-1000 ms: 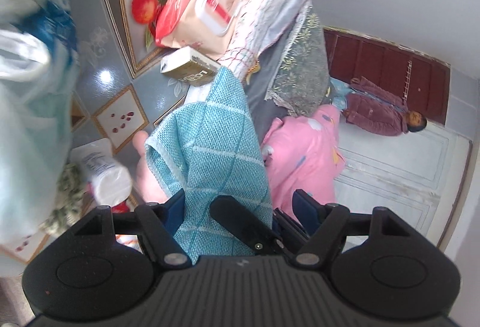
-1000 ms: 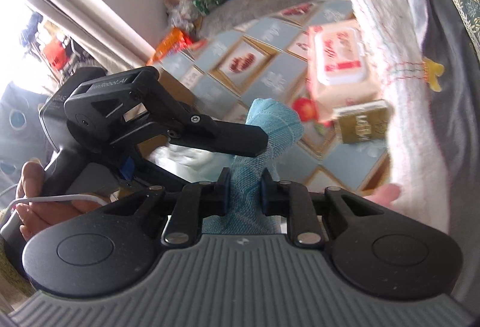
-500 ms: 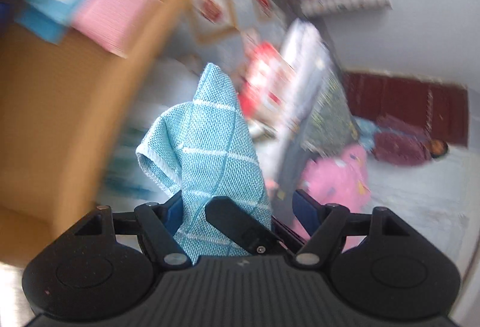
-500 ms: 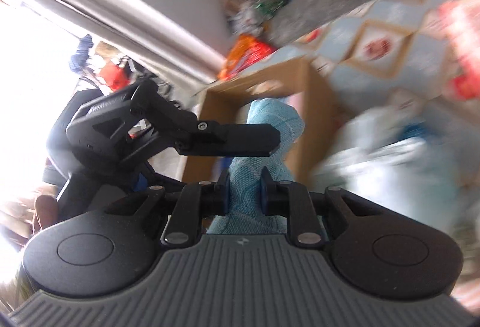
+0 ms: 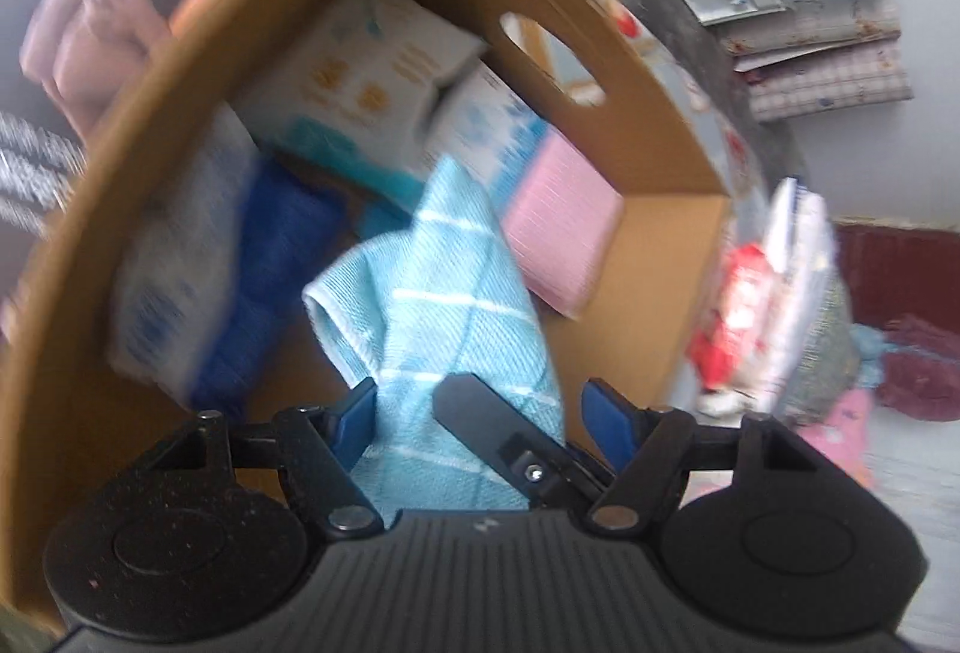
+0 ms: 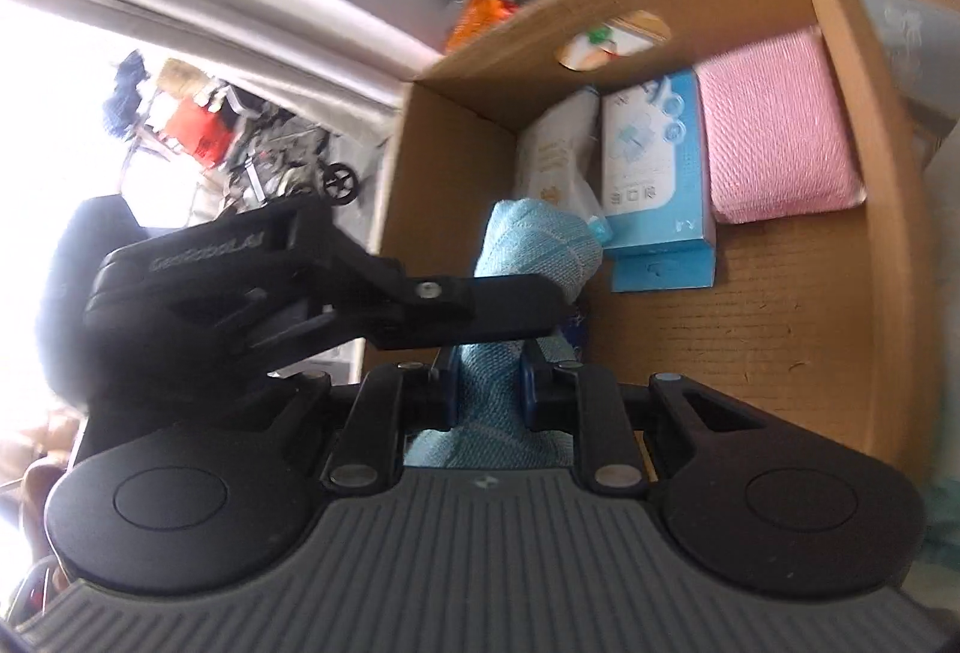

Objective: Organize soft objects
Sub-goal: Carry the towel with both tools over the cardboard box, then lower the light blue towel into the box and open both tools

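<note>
1. Light-blue checked towel (image 5: 456, 329) hangs over the open cardboard box (image 6: 888, 257), bunched, upper tip loose above the jaws.
2. Right gripper (image 6: 486, 395) is clenched on the towel, pads pinching the fold. In the left wrist view one of its fingers crosses in front of the cloth.
3. Left gripper (image 5: 480, 413): jaws have just narrowed a little, still spread wide. Towel sits between them against the left pad, right pad clear of it, so no grip.
4. Box contents sit along the far wall: pink folded cloth (image 6: 774, 131) in the corner, white-and-blue tissue pack (image 6: 654, 161) beside it, white pouch (image 6: 558, 155) next.
5. Open room: bare cardboard floor in front of those items, near the right wall.
6. Left wrist view is motion-blurred; a dark blue item and a white pack on the box's left side are hard to identify. Towel's lower end is hidden behind the gripper bodies.
</note>
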A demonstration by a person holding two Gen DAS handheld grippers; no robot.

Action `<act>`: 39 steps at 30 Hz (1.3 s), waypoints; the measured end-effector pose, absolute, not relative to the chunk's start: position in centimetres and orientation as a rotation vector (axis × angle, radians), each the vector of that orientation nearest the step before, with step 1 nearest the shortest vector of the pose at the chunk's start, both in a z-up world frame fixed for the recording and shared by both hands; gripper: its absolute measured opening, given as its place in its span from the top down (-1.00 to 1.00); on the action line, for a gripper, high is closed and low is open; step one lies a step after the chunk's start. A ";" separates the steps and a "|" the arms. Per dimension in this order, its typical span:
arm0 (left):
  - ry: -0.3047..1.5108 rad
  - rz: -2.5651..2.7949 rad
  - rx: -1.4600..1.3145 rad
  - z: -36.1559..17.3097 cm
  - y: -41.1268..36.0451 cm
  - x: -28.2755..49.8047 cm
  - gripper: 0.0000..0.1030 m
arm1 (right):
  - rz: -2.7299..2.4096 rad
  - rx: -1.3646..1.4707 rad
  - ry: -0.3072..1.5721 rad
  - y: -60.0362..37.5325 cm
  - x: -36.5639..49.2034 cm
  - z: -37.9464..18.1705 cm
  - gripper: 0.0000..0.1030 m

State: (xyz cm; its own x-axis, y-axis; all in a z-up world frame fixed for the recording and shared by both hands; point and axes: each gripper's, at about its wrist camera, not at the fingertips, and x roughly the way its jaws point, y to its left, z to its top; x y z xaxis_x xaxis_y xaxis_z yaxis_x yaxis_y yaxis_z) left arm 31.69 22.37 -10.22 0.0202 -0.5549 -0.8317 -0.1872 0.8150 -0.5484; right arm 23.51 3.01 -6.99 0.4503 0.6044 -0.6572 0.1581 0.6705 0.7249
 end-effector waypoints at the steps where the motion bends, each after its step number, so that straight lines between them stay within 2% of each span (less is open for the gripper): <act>1: 1.547 -0.301 -0.584 -10.6 22.6 32.1 -0.41 | 0.299 0.829 1.099 2.4 23.5 -7.9 0.67; 7: 1.566 -0.237 -0.509 -12.6 24.5 32.7 -0.38 | 0.180 0.802 1.162 3.3 23.6 -11.7 0.67; 21: 1.520 -0.278 -0.345 -12.1 23.7 32.8 -0.32 | 0.160 0.775 1.208 4.4 24.9 -14.8 0.61; 23: 1.511 -0.272 -0.318 -11.9 23.4 32.7 -0.33 | 0.167 0.760 1.213 4.3 24.9 -14.4 0.56; 25: 1.499 -0.274 -0.296 -11.6 23.1 32.6 -0.35 | 0.161 0.734 1.221 4.0 25.0 -13.9 0.25; 27: 1.495 -0.274 -0.288 -11.4 23.1 32.6 -0.37 | 0.170 0.722 1.210 3.8 24.8 -13.3 0.11; 39: 1.458 -0.254 -0.279 -9.2 23.5 32.3 -0.45 | 0.239 0.575 1.130 4.0 24.9 -10.1 0.09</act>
State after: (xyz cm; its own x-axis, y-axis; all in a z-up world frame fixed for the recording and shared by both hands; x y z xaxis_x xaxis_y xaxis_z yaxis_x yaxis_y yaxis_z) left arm 32.33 23.47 -9.25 0.0965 -0.3360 -0.9369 0.0006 0.9413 -0.3375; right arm 24.88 3.98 -10.05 0.4206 0.4602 -0.7818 0.1047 0.8314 0.5457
